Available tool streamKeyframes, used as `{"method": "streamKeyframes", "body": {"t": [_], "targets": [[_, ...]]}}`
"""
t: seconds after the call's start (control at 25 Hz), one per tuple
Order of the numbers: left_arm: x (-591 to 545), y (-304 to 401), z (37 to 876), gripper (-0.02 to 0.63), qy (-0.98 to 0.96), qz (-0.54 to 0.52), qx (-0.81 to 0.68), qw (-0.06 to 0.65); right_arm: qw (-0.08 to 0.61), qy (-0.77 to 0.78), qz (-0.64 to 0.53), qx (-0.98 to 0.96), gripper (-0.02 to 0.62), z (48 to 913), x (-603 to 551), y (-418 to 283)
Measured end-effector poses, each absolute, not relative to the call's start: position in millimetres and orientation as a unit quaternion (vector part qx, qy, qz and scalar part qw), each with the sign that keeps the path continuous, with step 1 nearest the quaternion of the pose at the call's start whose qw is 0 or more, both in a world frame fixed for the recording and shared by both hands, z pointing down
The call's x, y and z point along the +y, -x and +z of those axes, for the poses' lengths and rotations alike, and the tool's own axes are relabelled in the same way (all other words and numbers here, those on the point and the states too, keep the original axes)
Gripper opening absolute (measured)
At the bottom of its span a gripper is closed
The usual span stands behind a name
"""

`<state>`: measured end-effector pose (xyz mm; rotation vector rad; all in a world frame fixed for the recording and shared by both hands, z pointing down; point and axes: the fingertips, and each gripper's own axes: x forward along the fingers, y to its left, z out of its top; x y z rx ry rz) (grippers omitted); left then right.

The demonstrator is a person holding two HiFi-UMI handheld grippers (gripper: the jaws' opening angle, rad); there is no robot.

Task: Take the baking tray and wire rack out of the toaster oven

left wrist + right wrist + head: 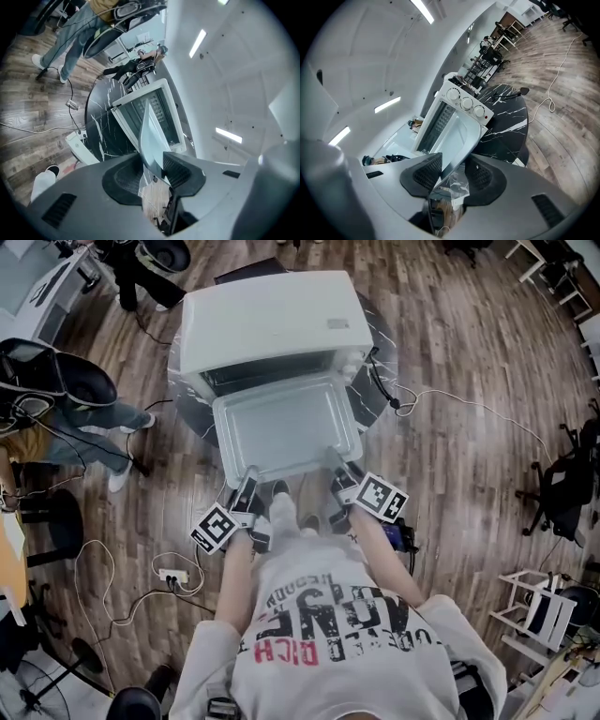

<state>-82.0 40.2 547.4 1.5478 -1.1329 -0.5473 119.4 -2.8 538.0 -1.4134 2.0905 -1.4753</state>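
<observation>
Currently I have left tool (248,476) and right tool (339,471) clamped on the baking tray (286,427) rim. Tray location — fronting toaster oven (272,324).

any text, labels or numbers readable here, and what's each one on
"RICH": red print on the person's shirt, as best it reads; the larger letters around it are creased and unreadable.
Label on top of the toaster oven: too small to read.
Knobs on the oven front: no readable markings.
</observation>
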Motion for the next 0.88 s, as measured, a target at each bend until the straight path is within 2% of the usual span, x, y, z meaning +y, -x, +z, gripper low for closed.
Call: {"method": "streamKeyframes", "body": {"t": [0.88], "targets": [[76.5, 65.1, 469.7, 0.129, -0.706, -0.261, -0.445, 0.484, 0.169, 0.453, -0.466, 0.741, 0.143, 464.0, 39.5, -137.4]]}}
